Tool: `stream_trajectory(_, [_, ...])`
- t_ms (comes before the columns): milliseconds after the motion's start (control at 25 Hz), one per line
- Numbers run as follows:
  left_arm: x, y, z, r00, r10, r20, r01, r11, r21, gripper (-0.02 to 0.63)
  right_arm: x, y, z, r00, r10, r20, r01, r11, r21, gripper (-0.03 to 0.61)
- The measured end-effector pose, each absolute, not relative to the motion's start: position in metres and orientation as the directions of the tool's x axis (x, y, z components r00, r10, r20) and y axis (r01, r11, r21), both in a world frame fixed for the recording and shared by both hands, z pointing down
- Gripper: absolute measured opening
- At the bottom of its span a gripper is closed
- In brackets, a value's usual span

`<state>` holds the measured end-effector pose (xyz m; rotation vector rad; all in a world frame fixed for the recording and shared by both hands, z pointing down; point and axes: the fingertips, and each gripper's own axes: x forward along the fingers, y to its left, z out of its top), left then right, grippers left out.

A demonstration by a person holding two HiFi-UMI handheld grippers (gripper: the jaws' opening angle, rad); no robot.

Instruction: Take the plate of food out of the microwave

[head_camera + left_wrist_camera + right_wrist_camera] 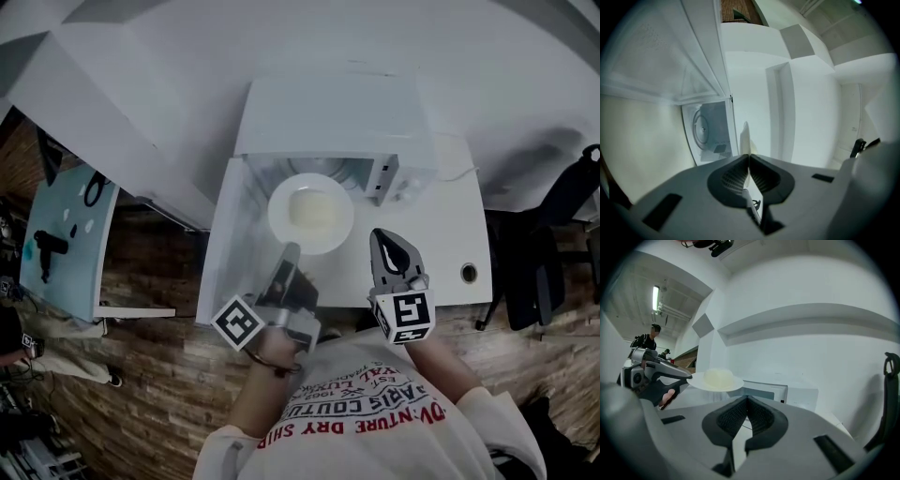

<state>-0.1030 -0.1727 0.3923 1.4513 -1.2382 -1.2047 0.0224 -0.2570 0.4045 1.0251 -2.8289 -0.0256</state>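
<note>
The left gripper is pinching the near rim of the white plate, its fingers clamping the thin edge. The plate is sticking out beyond those fingertips, in front of the open microwave, and is carrying a pale mound of food. The right gripper is hovering just right of the plate, its fingers pressing together on nothing. The microwave door is standing open left of the left fingers.

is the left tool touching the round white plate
Touching: the left gripper view shows the left tool shut on the rim of the round white plate.
</note>
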Motion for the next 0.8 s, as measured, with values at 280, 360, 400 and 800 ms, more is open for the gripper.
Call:
stream_trajectory(280, [-0.1008, -0.1749, 0.3912, 0.045, -0.989, -0.142, -0.160, -0.148, 0.976, 0.014, 0.0214, -0.2568, 0.3996, -0.762, -0.637, 0.113, -0.634, 0.770, 0.070, 0.012])
stream_trajectory(360, [-0.1015, -0.1745, 0.3914, 0.044, -0.989, -0.141, -0.166, -0.146, 0.975, 0.014, 0.0210, -0.2564, 0.3994, -0.762, -0.637, 0.114, -0.633, 0.771, 0.073, 0.012])
stream_trajectory(400, [-0.1016, -0.1744, 0.3913, 0.045, -0.989, -0.141, -0.168, -0.146, 0.975, 0.014, 0.0208, -0.2565, 0.3994, -0.762, -0.637, 0.114, -0.633, 0.771, 0.074, 0.012])
stream_trajectory(800, [-0.0990, -0.1762, 0.3922, 0.054, -0.989, -0.140, -0.150, -0.147, 0.978, 0.014, 0.0185, -0.2572, 0.4025, -0.756, -0.642, 0.132, -0.636, 0.767, 0.084, 0.012])
